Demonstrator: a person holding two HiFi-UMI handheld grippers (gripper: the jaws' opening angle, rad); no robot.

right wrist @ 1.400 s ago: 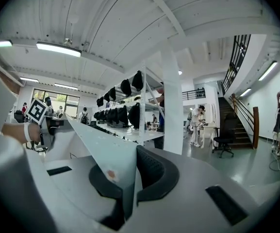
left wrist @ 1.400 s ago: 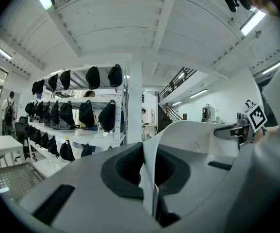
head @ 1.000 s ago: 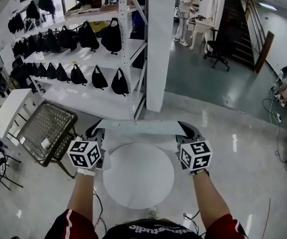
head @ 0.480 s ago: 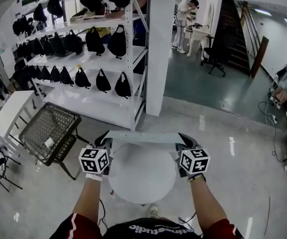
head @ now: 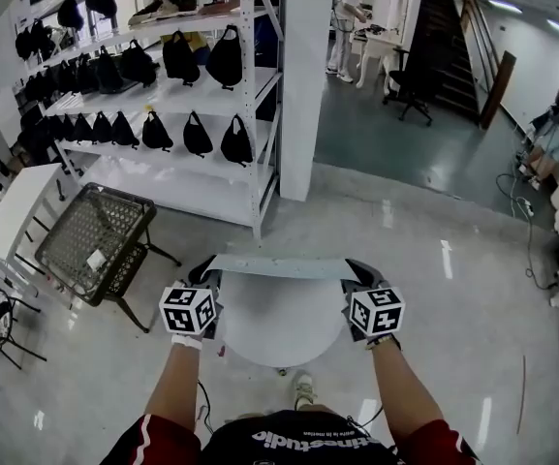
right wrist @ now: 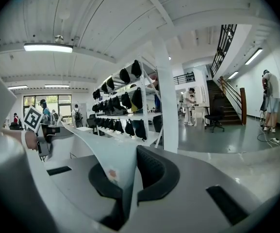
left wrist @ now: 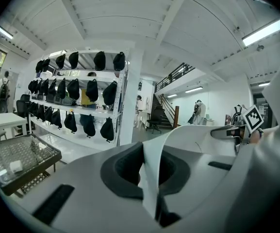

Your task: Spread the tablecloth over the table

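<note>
A pale tablecloth [head: 277, 265] is stretched as a taut band between my two grippers, above the far edge of a small round white table [head: 281, 325]. My left gripper [head: 204, 275] is shut on its left corner, and the cloth [left wrist: 152, 178] runs pinched between the jaws. My right gripper [head: 357, 273] is shut on the right corner, where the cloth [right wrist: 115, 171] with a small tag sits between the jaws. The cloth hangs down over the table and hides much of its top.
White shelving [head: 177, 95] with several black bags stands ahead on the left, beside a white pillar [head: 303, 76]. A wire-mesh table [head: 93, 243] sits at the left. A person [head: 347, 22] stands at a desk far back. A cable [head: 198, 400] lies near my feet.
Both grippers have come down and toward me with the cloth held taut. The round table now lies closer under the cloth.
</note>
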